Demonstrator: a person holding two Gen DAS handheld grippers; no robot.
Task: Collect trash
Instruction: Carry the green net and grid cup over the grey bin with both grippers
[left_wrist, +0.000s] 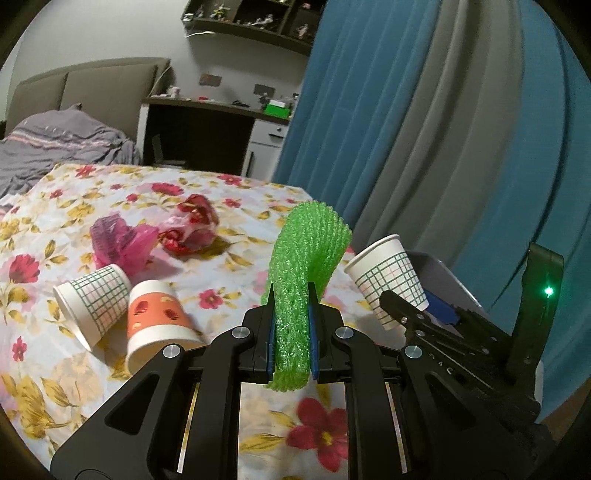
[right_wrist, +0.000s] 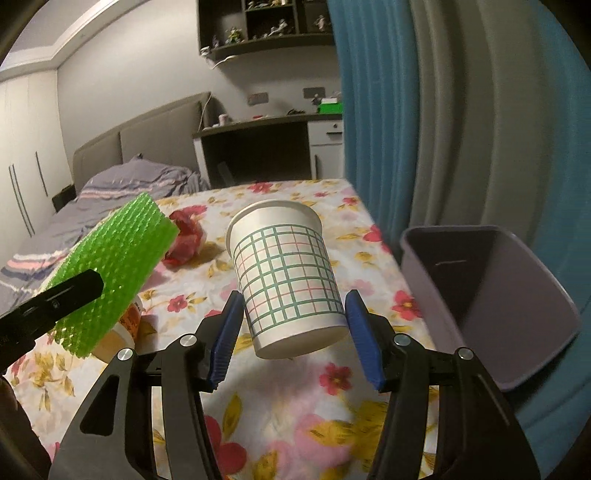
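My left gripper (left_wrist: 290, 297) is shut on a green foam net sleeve (left_wrist: 308, 247), which stands up out of the jaws above the table. The same net (right_wrist: 122, 258) shows at the left of the right wrist view. My right gripper (right_wrist: 293, 295) is shut on a white paper cup with a green grid print (right_wrist: 284, 266), mouth tilted away, lifted off the cloth; the blue pads (right_wrist: 360, 332) press its sides. In the left wrist view this cup (left_wrist: 384, 273) hangs at the right. A grey bin (right_wrist: 535, 314) stands open just right of the cup.
On the floral tablecloth (left_wrist: 221, 192) lie a second grid-print cup (left_wrist: 92, 299), an orange-banded cup (left_wrist: 159, 317), crumpled purple plastic (left_wrist: 118, 240) and a red wrapper (left_wrist: 192, 225). Blue and grey curtains (left_wrist: 443, 129) hang at the right. A bed (left_wrist: 55, 140) is behind the table.
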